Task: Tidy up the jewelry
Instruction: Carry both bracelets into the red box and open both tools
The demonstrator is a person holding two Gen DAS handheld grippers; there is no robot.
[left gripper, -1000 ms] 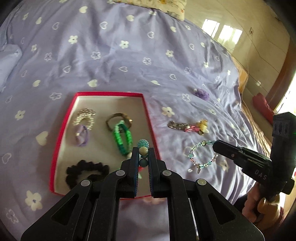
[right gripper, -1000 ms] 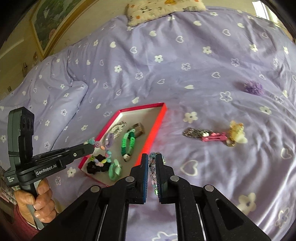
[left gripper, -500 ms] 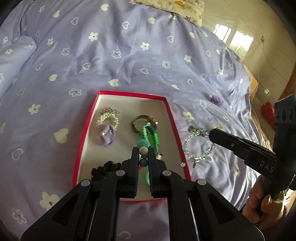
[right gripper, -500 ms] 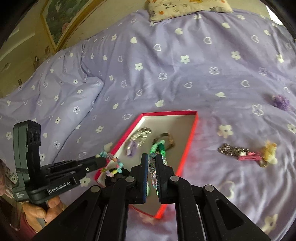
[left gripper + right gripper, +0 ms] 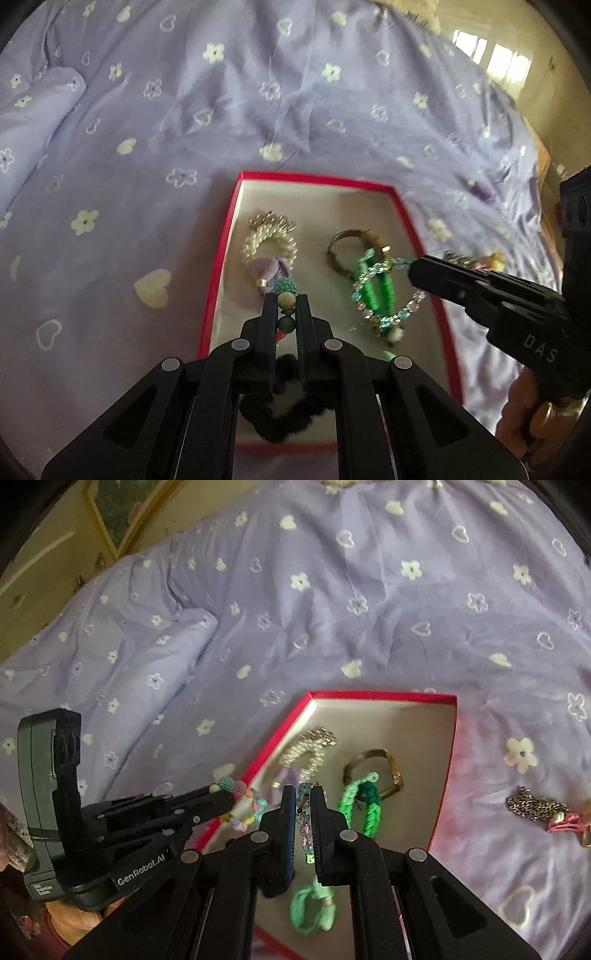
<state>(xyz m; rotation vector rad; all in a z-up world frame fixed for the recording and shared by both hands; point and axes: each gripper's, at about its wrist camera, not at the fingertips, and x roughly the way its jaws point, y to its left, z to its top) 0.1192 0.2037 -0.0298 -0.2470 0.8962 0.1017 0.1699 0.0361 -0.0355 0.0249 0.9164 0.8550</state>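
Note:
A red-rimmed box (image 5: 218, 258) (image 5: 448, 768) lies on the bed and holds a pearl piece (image 5: 267, 236), a purple hair tie (image 5: 267, 271), a bronze ring bracelet (image 5: 341, 247), a green braided bracelet (image 5: 376, 291) and a black scrunchie (image 5: 280, 417). My left gripper (image 5: 286, 301) is shut on a pastel bead bracelet (image 5: 243, 805) over the box's near left part. My right gripper (image 5: 304, 794) is shut on a crystal bead bracelet (image 5: 388, 291), which hangs over the green bracelet inside the box.
A silver chain with a pink clip (image 5: 543, 810) lies on the purple sheet right of the box. A purple flower piece (image 5: 480, 190) lies farther off. A light green tassel (image 5: 314, 908) lies in the box's near end. A folded quilt ridge (image 5: 110, 657) rises at left.
Both grippers have moved forward and over the box with their bracelets. The crystal bracelet, first out on the sheet, now hangs inside the box above the green bracelet.

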